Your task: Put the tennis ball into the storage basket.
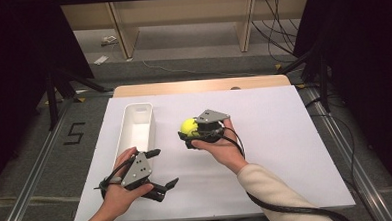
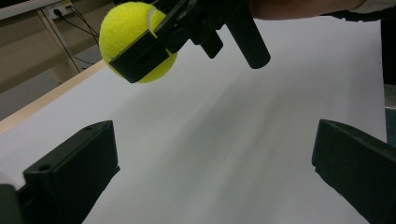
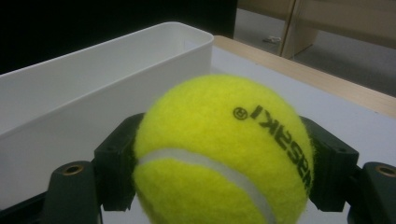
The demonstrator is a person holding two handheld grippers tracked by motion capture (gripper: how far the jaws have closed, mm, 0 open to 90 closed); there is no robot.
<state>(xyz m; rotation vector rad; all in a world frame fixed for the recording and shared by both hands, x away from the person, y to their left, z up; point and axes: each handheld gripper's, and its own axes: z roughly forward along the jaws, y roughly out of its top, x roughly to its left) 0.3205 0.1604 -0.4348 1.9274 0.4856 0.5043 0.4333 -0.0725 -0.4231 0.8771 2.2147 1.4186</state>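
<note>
White-topped desk point(image 1: 286, 151), long white plastic bin point(image 1: 137, 124) at left. Right tool point(image 1: 191, 134) clenched on fuzzy yellow tennis ball point(image 1: 188, 126), held above the desk beside the bin. Left tool point(image 1: 160, 168) released, idle. Likely next: carry over the bin, release.

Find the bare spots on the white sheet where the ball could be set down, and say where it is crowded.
Free: the sheet right of the right gripper, up to its far and right edges; also the strip between bin and ball. Crowded: the near left corner, where the left gripper hovers beside the bin.
</note>
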